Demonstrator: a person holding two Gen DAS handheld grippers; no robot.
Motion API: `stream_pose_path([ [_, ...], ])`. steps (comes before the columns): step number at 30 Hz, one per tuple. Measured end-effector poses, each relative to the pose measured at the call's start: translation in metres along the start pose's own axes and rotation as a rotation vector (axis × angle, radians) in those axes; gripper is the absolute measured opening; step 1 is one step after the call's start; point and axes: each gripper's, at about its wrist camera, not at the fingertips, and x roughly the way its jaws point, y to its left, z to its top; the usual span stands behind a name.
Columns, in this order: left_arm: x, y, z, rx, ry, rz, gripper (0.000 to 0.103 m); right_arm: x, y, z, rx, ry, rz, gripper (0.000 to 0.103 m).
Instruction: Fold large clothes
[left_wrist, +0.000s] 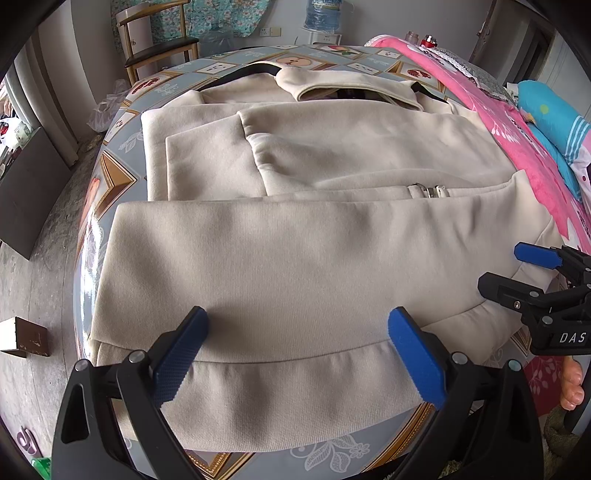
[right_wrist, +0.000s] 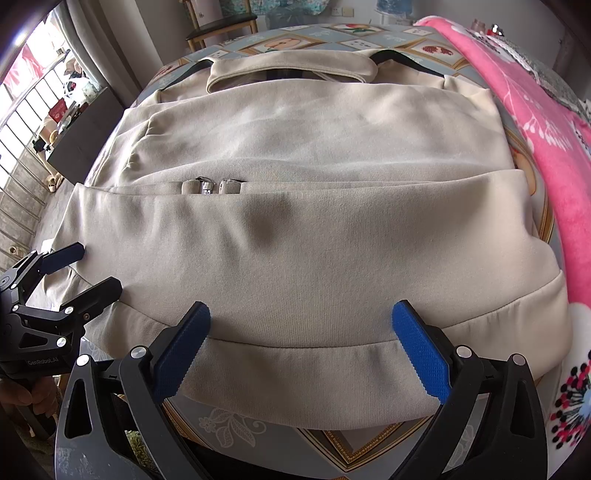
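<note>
- Round table (left_wrist: 122, 122) with a glossy patterned cloth carries the job; wooden chair (left_wrist: 155, 40) behind it, water jug (left_wrist: 323, 14) at the back wall, barred window (right_wrist: 33, 96) off to your left, bare concrete floor.
- Pink blanket (left_wrist: 491, 110) is heaped along the table's right side, touching the garment's right edge. Watch for snagging it when you lift.
- Beige jacket (left_wrist: 295, 240) lies flat, collar (left_wrist: 347, 86) at the far end, both sleeves already crossed over the body. Bottom portion is turned up, its fold edge just short of the zipper pull (left_wrist: 428, 191). Hem band hangs slightly over the near table edge.
- Left gripper (left_wrist: 297, 354): jaws spread wide, holding nothing, straddling the hem seam left of centre.
- Right gripper (right_wrist: 301, 350): same, wide open, empty, over the hem right of centre.
- Placement reads as symmetric on purpose: one gripper per half keeps the fold line straight when you lift.
- My read: about halfway through. Next move is likely pinching the near folded edge at both points and carrying it toward the collar.
- Risk: thick fleece, stacked layers. Grab every layer or the top one slides off.
</note>
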Motion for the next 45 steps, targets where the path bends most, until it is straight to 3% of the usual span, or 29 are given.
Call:
stream_pose_path([
  [18,-0.002,-0.001,-0.001,0.005,-0.011,-0.002,0.096,-0.003,-0.004,0.003,0.019,-0.010,0.009,0.096],
  [26,-0.034,0.010,0.001,-0.002,-0.119,-0.019,0.096,-0.024,-0.005,0.009,0.033,-0.082,0.044,0.096],
  [39,-0.077,0.046,0.000,-0.043,-0.253,0.079,0.096,-0.033,0.000,0.019,0.042,-0.120,0.096,0.095],
  [45,-0.081,0.057,-0.008,-0.044,-0.267,0.102,0.096,-0.033,0.011,0.021,0.012,-0.123,0.123,0.095],
])
